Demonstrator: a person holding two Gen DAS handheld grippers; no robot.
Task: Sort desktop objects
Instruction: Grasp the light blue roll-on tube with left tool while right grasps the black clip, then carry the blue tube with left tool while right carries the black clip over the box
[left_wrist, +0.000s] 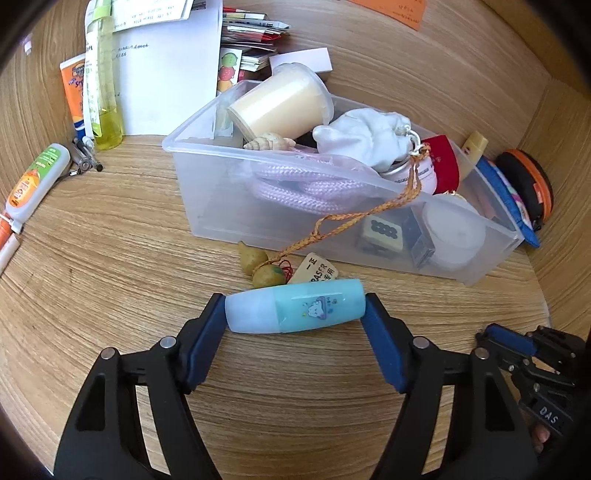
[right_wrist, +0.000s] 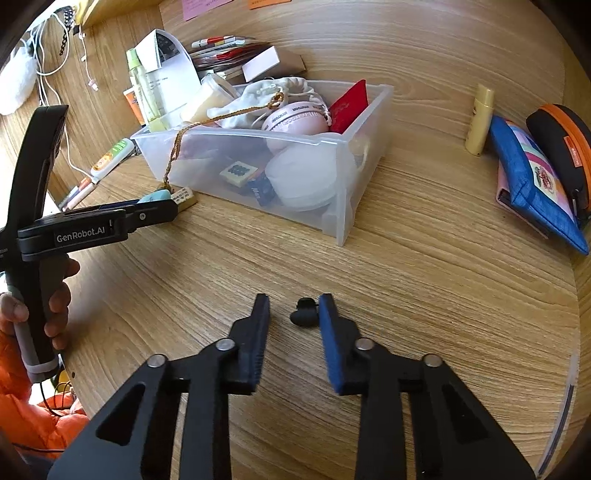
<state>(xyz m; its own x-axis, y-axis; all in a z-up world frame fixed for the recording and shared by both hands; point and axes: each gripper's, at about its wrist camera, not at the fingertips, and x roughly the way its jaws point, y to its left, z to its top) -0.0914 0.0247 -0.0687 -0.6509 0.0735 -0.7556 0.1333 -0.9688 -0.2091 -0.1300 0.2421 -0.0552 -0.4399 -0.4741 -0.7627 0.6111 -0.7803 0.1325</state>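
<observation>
A pale blue bottle (left_wrist: 314, 308) with a cloud picture lies crosswise on the wooden desk (left_wrist: 110, 240). My left gripper (left_wrist: 294, 309) is shut on it end to end, one blue pad on each tip. Just behind it stands a clear plastic bin (left_wrist: 207, 192) filled with small items. In the right wrist view my right gripper (right_wrist: 293, 306) stands open low over the desk. A small black clip-like piece (right_wrist: 303, 313) lies between its jaws, against the right pad and apart from the left one. The left gripper (right_wrist: 159, 208) shows there too, held by a hand.
A gourd charm (left_wrist: 258, 264) on an orange cord and an eraser (left_wrist: 317, 269) lie before the bin (right_wrist: 343, 206). Tubes, a spray bottle (left_wrist: 105, 92) and papers crowd the back left. A yellow tube (right_wrist: 480, 118), blue pouch (right_wrist: 532, 184) and black-orange case (right_wrist: 561, 140) sit right.
</observation>
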